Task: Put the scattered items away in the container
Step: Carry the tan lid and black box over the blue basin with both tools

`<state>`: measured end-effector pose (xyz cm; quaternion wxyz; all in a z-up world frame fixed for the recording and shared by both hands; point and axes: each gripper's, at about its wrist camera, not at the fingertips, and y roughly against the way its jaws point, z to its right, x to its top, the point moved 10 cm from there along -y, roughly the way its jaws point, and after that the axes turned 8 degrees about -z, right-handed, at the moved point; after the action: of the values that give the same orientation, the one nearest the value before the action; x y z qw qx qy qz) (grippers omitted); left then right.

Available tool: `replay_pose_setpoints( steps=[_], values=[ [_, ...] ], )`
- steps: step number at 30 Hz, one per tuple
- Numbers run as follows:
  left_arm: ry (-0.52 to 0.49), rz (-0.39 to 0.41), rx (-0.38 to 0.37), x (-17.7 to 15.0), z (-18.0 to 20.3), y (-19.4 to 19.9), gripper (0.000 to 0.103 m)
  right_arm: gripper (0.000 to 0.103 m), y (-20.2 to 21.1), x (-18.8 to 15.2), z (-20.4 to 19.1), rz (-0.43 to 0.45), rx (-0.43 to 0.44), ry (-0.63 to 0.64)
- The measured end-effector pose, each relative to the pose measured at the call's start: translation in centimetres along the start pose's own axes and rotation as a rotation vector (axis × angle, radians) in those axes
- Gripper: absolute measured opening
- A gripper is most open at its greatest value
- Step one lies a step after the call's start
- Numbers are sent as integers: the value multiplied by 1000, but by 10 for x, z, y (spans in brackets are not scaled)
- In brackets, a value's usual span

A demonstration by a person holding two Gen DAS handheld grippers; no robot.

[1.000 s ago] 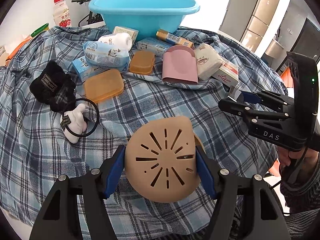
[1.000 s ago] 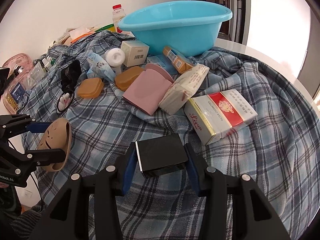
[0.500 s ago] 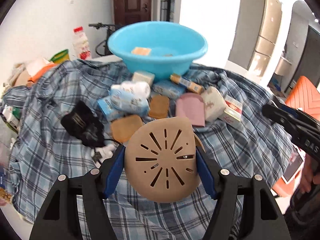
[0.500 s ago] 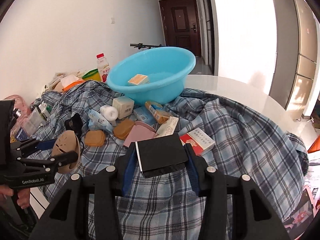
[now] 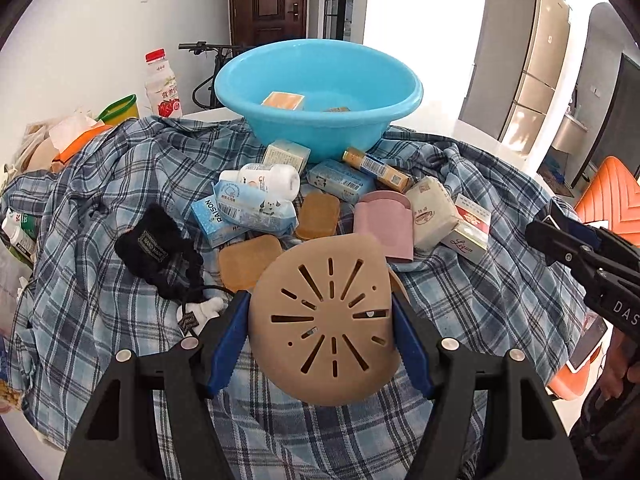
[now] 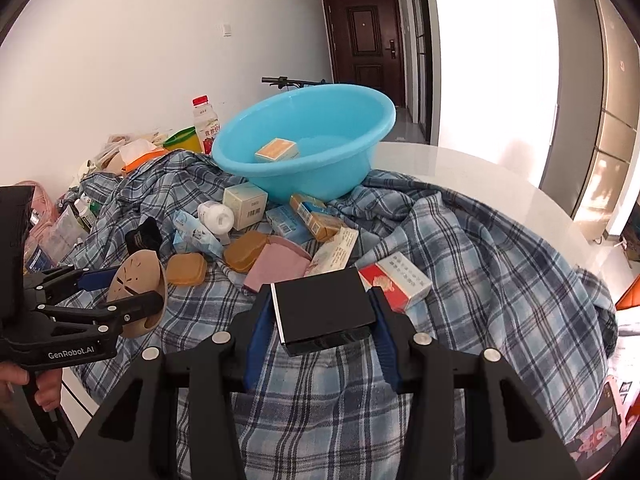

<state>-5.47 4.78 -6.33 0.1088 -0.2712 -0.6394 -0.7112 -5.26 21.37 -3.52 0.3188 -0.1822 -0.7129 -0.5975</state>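
One basin (image 5: 320, 120) item — second left-view-only

Right gripper (image 5: 560, 236) cut off rightward

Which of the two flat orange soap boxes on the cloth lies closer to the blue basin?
The darker orange box, beside the pink case; the lighter one lies nearer the left gripper.

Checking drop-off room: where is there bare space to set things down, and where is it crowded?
Free: most of the blue basin floor beside the orange box, and the plaid cloth right of the red-and-white box. Crowded: the pile below the basin, around the pink pouch.
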Motion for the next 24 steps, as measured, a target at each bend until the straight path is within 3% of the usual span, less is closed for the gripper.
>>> replay_pose_setpoints(
  steps=[4,7,10,14,16,19,24],
  values=[
    [-24,8,-1,31,-2,-6,71,45,-12,42,0,25,-21,48],
    [-7,17,-42,72,-6,-8,71,45,-30,85,4,25,-9,45],
    [-2,49,-64,125,-11,-8,71,45,-47,135,11,38,-3,5],
    [66,91,26,203,-37,-21,70,45,-78,202,20,28,-31,-37],
    [94,84,-13,239,-42,-31,70,45,-99,230,29,-9,-76,-55],
    [146,20,-27,280,-53,-56,70,45,-128,255,39,-88,-142,-67],
    [178,-42,-17,301,-58,-78,70,45,-143,265,37,-148,-79,-107]
  ],
)
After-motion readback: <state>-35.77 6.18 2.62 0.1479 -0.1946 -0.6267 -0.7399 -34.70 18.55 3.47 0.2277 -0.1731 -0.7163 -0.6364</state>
